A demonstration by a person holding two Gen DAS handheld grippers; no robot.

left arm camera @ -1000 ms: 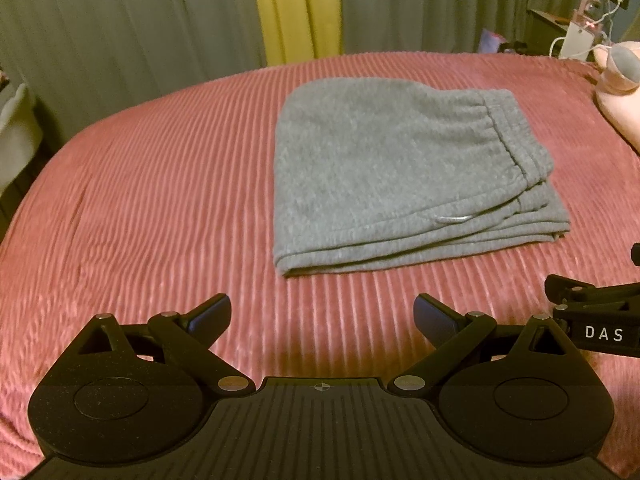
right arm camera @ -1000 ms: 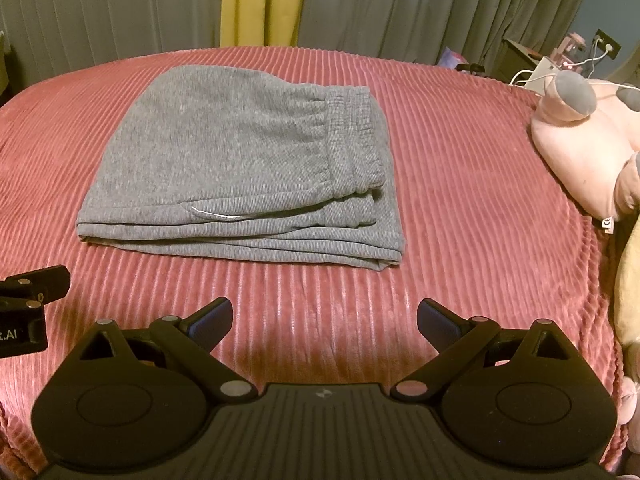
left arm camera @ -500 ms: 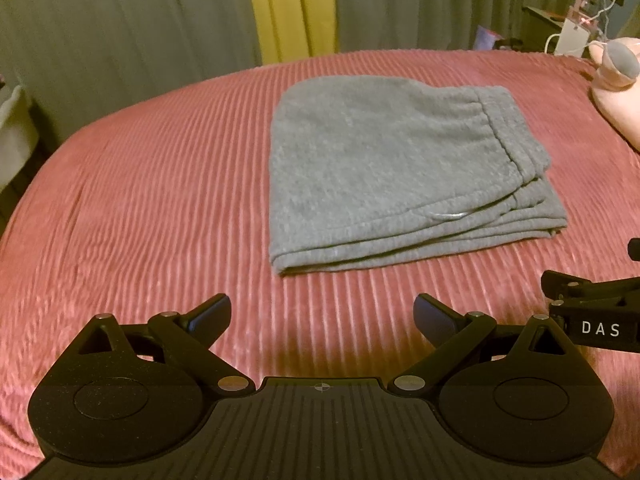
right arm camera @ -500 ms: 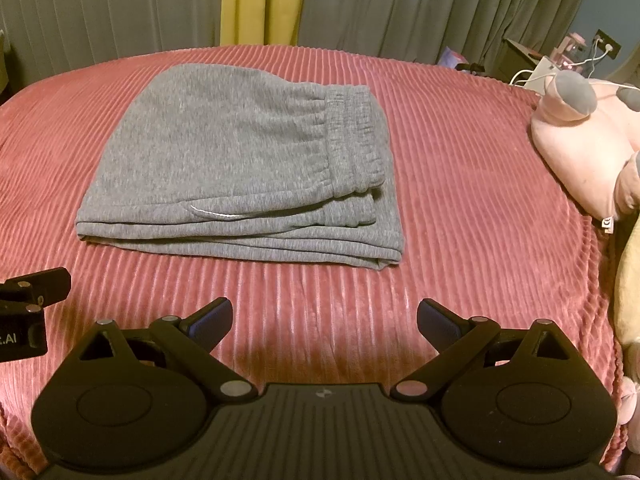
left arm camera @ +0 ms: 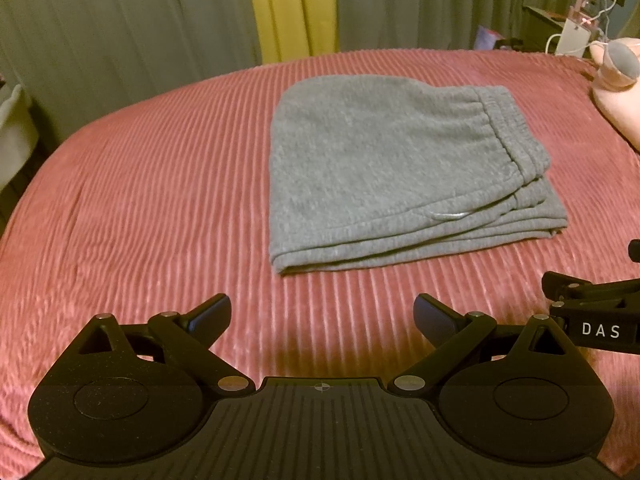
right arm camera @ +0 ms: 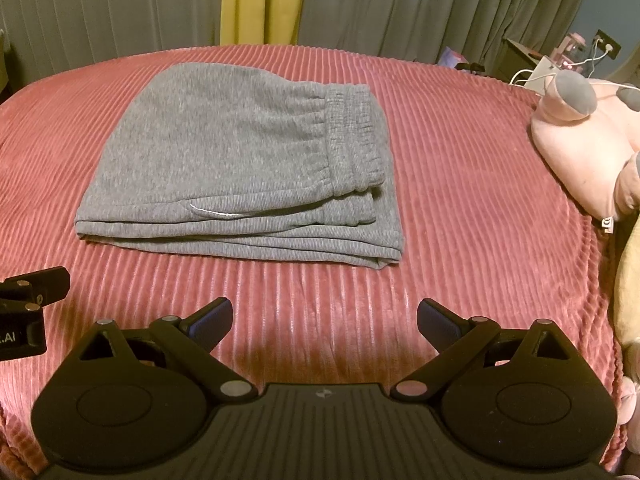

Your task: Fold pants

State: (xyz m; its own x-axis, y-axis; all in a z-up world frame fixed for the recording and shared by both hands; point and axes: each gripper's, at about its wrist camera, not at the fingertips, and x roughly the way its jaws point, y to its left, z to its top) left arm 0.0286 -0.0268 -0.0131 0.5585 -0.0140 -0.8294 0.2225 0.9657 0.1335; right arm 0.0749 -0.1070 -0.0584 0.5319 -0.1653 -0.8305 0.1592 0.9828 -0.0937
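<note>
We hold both tongs low over the bedspread (left arm camera: 132,216), side by side. Our left tongs (left arm camera: 322,316) stand wide apart, gripping nothing, and our right tongs (right arm camera: 324,318) gape the same way, empty. Ahead of both, well clear of the tips, the pants (right arm camera: 244,168) lie folded in a flat stack, waistband to our right. Farther right of the right tongs rests a pink plush toy (right arm camera: 580,152). Beyond the bed hang curtains (right arm camera: 380,4).
</note>
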